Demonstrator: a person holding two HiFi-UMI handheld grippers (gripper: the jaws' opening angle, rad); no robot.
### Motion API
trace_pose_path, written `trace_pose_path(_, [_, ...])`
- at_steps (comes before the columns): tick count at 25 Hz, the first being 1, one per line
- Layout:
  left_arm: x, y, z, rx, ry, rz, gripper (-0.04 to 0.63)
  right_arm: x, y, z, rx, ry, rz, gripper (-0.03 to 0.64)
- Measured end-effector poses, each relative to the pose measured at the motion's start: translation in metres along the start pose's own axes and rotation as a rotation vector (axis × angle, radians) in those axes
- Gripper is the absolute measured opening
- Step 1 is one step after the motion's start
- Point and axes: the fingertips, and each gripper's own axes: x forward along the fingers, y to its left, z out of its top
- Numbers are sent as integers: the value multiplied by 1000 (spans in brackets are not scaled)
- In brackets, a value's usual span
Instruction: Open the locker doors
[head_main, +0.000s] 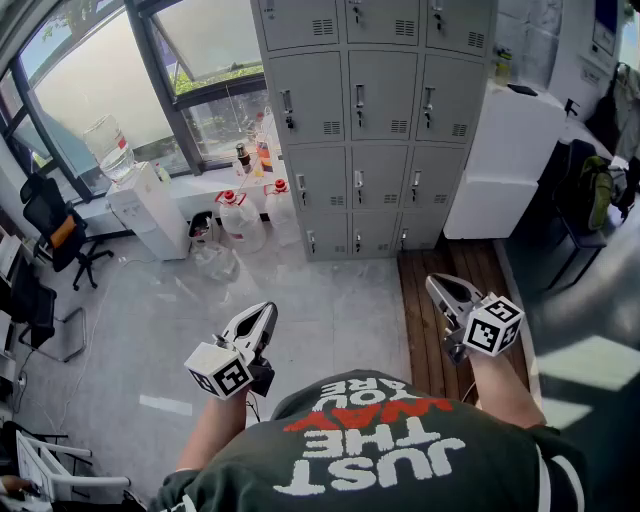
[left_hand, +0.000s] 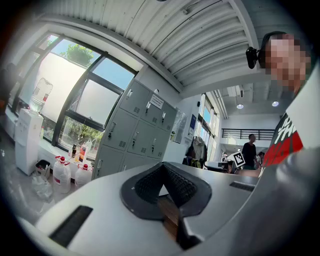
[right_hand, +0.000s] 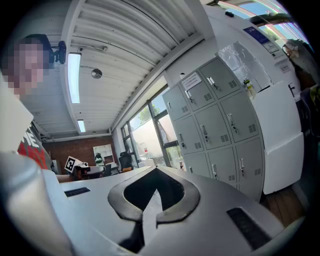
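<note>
Head view: the lockers stand against the far wall, a grey grid of doors. Every door we can see lies shut and flush. We stand well back from them, with open floor between.

Handling, as we judge it: the doors look like thin painted sheet steel, so stiff, light, and free to swing on a side hinge. The faces are smooth and offer no grip. The only purchase is the small upright handle near each door's edge, which is narrow and probably slick, so pinch it squarely and pull straight out. A latch may resist; we cannot tell from here.

Jaws:
- The left gripper is held low at waist level and aims toward the lockers. In its own view the pads are clenched tip to tip with nothing between them.
- The right gripper is the same. Its jaws are pressed together and empty, well apart from the lockers.
</note>
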Motion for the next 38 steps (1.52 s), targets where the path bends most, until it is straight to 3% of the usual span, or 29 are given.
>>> trace_pose_path(14, [20,-33,-4,13,11,6,8,-27,-19,18,-8,-23,8,34])
trace_pose_path(28, [89,-67,-14,30,21,17,6,-39,-73,44,-84,-13,16,35])
trace_pose_path(33, [100,-53,-15,29,48,14,8,-18,-78,44,-83,-5,26,35])
trace_pose_path(38, [117,-7,-17,7,60,3,8,22,-93,35,-74,21,1,35])
